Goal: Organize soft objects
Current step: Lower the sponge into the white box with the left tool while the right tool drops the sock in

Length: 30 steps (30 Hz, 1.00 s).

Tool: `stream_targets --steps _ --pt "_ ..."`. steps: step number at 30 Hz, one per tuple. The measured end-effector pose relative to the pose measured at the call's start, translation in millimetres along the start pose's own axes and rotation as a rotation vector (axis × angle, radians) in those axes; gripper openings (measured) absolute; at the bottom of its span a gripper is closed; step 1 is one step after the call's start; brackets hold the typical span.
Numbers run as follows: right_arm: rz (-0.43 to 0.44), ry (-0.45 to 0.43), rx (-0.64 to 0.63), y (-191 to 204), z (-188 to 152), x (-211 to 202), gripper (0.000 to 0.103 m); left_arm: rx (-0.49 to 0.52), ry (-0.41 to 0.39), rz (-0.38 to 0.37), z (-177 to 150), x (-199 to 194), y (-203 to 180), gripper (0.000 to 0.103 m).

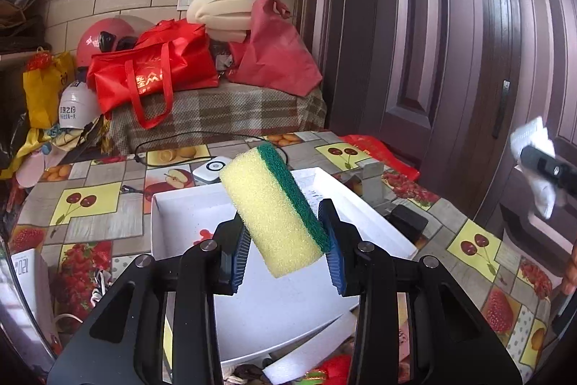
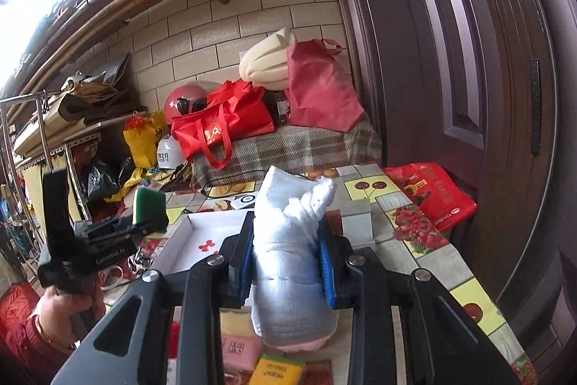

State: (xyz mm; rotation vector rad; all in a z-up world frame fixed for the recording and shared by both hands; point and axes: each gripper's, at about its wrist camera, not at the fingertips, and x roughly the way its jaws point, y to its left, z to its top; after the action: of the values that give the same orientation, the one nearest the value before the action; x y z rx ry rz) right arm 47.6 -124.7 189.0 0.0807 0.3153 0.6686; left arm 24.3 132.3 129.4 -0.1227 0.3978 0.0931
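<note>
In the left wrist view, your left gripper (image 1: 286, 242) pinched a yellow sponge (image 1: 272, 208) with a green scouring face between its blue pads (image 1: 241, 251), holding it tilted in the air above the white box (image 1: 173, 215) on the fruit-patterned tablecloth (image 1: 90, 201). Your right gripper (image 1: 541, 165) showed at the far right edge, carrying something white.

In the right wrist view, your right gripper (image 2: 286, 264) clamped a rolled white cloth (image 2: 288, 240) upright, with the box (image 2: 223, 222) beyond and to the left. Your left gripper (image 2: 144, 226) appeared at the left with the sponge (image 2: 148, 204) gripped in it.
</note>
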Motion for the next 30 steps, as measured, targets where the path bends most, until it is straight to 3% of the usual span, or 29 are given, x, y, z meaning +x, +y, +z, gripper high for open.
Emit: stream_targets --steps 4,7,14,24,26,27,28,30 --pt "0.033 -0.002 0.051 4.6 11.9 22.8 0.029 -0.07 0.057 0.015 -9.7 23.6 26.8 0.036" --pt "0.048 0.047 0.054 13.1 6.2 49.1 0.03 -0.144 0.088 0.003 -13.3 36.3 46.8 0.036" --pt "0.065 0.354 0.117 14.0 -37.8 141.1 0.03 -0.114 0.158 0.018 -26.4 59.8 42.6 0.036" --pt "0.022 0.426 0.075 24.5 -62.4 175.0 0.035 -0.129 0.182 0.055 -32.9 67.5 50.3 0.038" --pt "0.037 0.415 0.068 27.2 -62.0 174.7 0.061 -0.125 0.167 0.08 -32.2 66.0 50.4 0.047" --pt "0.045 0.395 0.073 27.4 -61.9 170.9 0.09 -0.127 0.162 0.088 -31.1 65.2 51.7 0.07" --pt "0.048 0.372 0.077 27.3 -59.7 168.1 0.103 -0.134 0.157 0.093 -30.1 64.2 53.1 0.098" --pt "0.039 0.325 0.072 27.3 -54.1 161.6 0.103 -0.141 0.131 0.102 -27.3 59.6 55.5 0.103"
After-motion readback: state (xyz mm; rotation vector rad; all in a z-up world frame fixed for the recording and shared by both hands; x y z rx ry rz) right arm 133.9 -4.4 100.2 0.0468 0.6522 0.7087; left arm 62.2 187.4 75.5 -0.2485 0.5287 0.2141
